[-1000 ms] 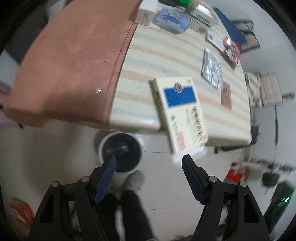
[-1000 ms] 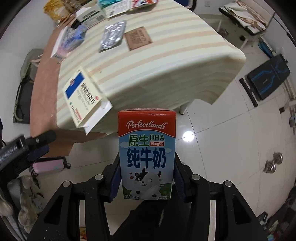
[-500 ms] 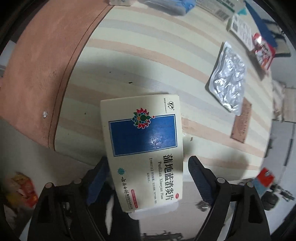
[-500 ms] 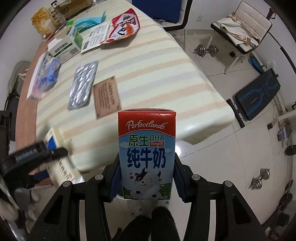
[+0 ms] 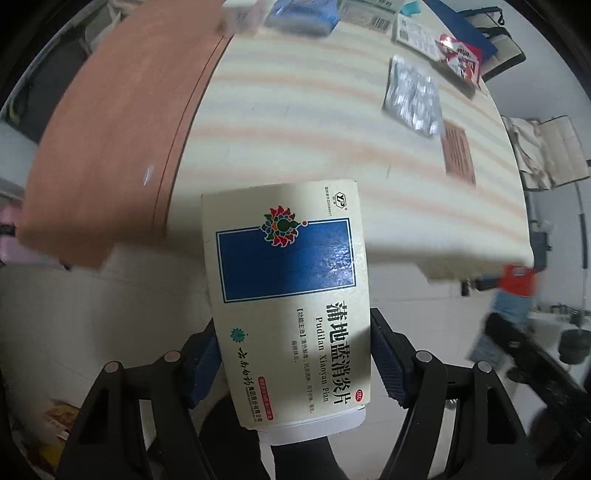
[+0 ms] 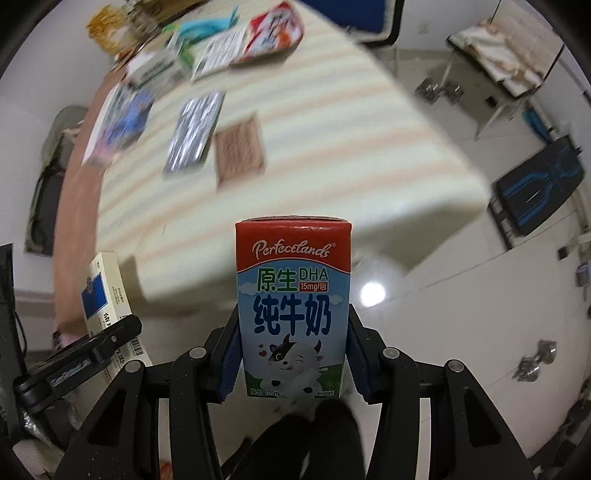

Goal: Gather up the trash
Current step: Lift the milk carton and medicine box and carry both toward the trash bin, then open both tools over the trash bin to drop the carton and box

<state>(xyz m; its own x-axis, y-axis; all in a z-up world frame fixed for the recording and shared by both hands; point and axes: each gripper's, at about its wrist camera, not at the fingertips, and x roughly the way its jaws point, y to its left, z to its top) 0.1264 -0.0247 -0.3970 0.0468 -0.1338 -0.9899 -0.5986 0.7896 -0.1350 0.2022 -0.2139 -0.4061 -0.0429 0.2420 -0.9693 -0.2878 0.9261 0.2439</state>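
Observation:
My left gripper (image 5: 293,354) is shut on a cream medicine box (image 5: 288,295) with a blue panel and holds it off the table's near edge, above the floor. The box also shows in the right wrist view (image 6: 105,302), with the left gripper's finger across it. My right gripper (image 6: 291,350) is shut on a small red and blue milk carton (image 6: 292,306), upright, in front of the striped table (image 6: 332,129).
On the striped tablecloth (image 5: 295,122) lie a silver blister pack (image 5: 413,96), a brown card (image 5: 458,151), a red snack wrapper (image 5: 460,55), a blue packet (image 5: 303,14) and boxes at the far end. A brown cloth (image 5: 110,129) covers the left side. Dumbbells (image 6: 535,362) and a bench stand on the floor.
My left gripper has closed on the medicine box and drawn it back off the table edge. The right gripper still holds the milk carton and has shifted a little.

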